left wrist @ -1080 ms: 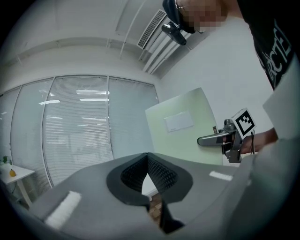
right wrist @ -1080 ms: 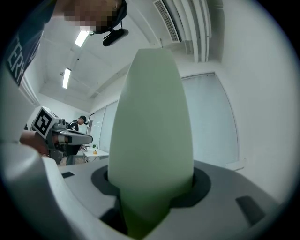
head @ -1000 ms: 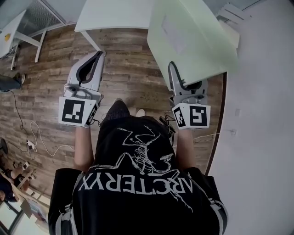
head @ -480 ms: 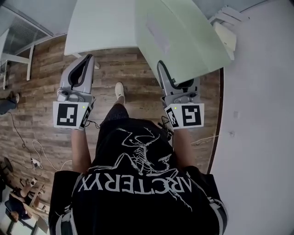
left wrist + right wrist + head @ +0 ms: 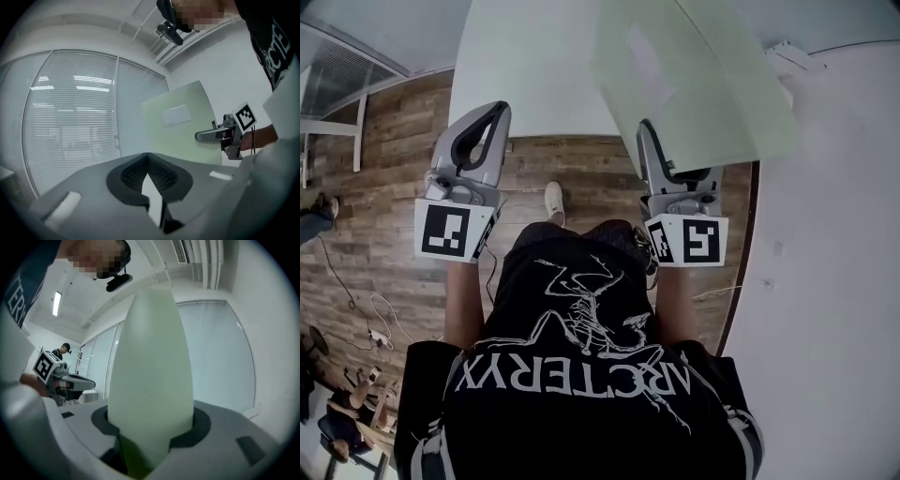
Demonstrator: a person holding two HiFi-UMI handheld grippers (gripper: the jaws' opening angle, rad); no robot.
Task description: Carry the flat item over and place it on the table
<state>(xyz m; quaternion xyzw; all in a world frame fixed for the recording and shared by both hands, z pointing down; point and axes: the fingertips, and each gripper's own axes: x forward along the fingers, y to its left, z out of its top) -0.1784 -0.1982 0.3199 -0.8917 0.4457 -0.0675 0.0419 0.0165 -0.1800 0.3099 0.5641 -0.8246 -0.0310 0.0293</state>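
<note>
The flat item (image 5: 698, 84) is a pale green board with a white label. It stands tilted up from my right gripper (image 5: 672, 165), which is shut on its lower edge. In the right gripper view the board (image 5: 152, 376) fills the middle and rises out of the jaws. My left gripper (image 5: 495, 111) is held level beside it, shut and empty, its jaws meeting tip to tip (image 5: 148, 155). The left gripper view shows the board (image 5: 183, 126) and the right gripper (image 5: 212, 136) off to the right. The white table (image 5: 534, 66) lies just ahead; the board's far end overlaps it.
Wooden plank floor (image 5: 384, 187) runs under the grippers. A white wall (image 5: 825, 281) stands along the right. Cables (image 5: 380, 319) trail on the floor at the left. Window blinds (image 5: 70, 126) are ahead. Another person (image 5: 63, 350) stands far off.
The table has come nearer and now reaches down to the gripper tips. Both grippers kept their pose, the board still gripped in the right one. The foot below shifted.
</note>
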